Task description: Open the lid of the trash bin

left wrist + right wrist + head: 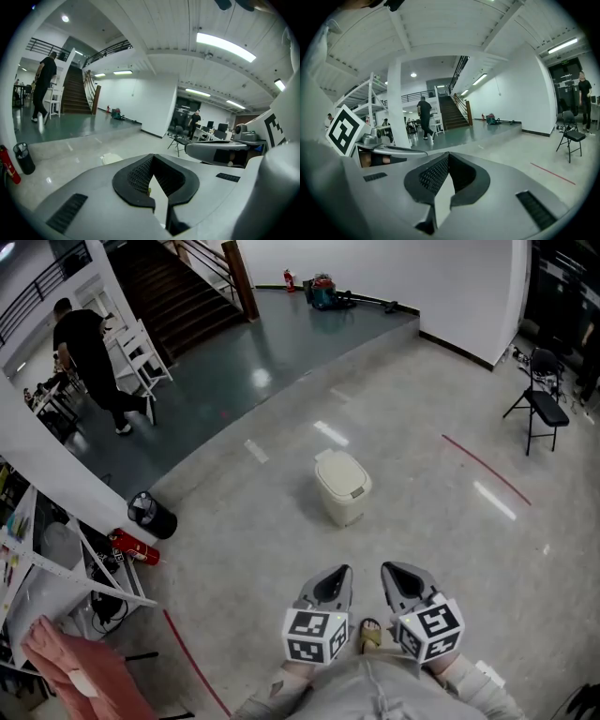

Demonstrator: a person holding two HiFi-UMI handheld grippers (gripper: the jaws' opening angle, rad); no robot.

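The cream trash bin [342,486] stands on the pale floor ahead of me with its lid down. Both grippers are held low and close to my body, well short of the bin. My left gripper [330,585] and my right gripper [405,579] point towards the bin side by side, each with its jaws together and nothing between them. In the left gripper view the bin's lid [111,158] peeks over the left gripper [152,157]. In the right gripper view the bin is hidden behind the right gripper [448,154].
A small black bin [152,515] and a red fire extinguisher [134,547] sit at the left by a white shelf frame [56,563]. A red floor line [486,469] and a folding chair [544,404] lie to the right. A person [89,357] walks on the raised dark floor.
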